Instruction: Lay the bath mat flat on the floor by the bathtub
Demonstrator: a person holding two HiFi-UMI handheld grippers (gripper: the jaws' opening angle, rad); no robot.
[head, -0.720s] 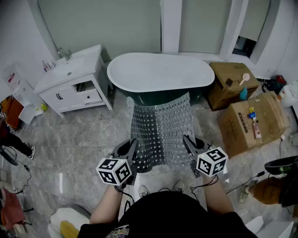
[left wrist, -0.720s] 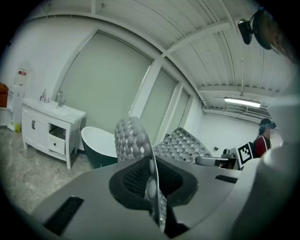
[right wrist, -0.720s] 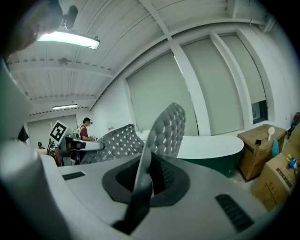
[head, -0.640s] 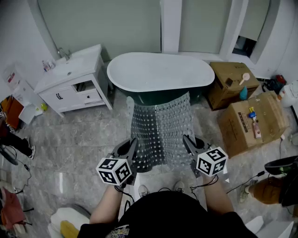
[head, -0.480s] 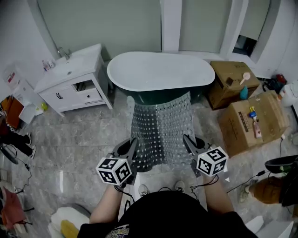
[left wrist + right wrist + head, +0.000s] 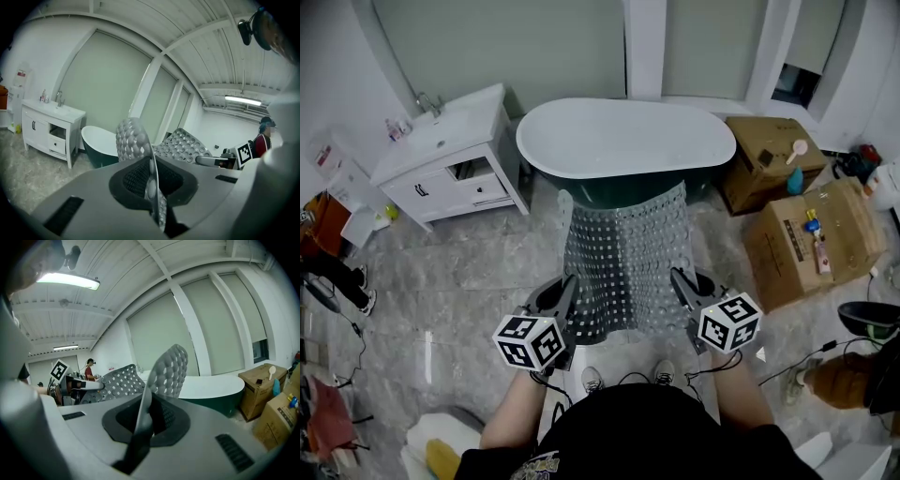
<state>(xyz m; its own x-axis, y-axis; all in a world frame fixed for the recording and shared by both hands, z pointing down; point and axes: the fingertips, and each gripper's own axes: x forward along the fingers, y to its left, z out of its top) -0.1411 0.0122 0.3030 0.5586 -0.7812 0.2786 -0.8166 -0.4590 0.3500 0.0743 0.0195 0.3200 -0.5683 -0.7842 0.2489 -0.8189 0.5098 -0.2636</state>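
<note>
Two bath mat [image 6: 623, 253] corners sit clamped in the left hand-held gripper [image 6: 568, 289] and right hand-held gripper [image 6: 678, 281].

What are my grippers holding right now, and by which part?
Both hold the bath mat: the left gripper is shut on its left edge, the right gripper on its right edge.

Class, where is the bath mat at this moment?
In the head view the bath mat is held mid-frame, just before the bathtub, its near corners clamped by the left gripper and the right gripper.
</note>
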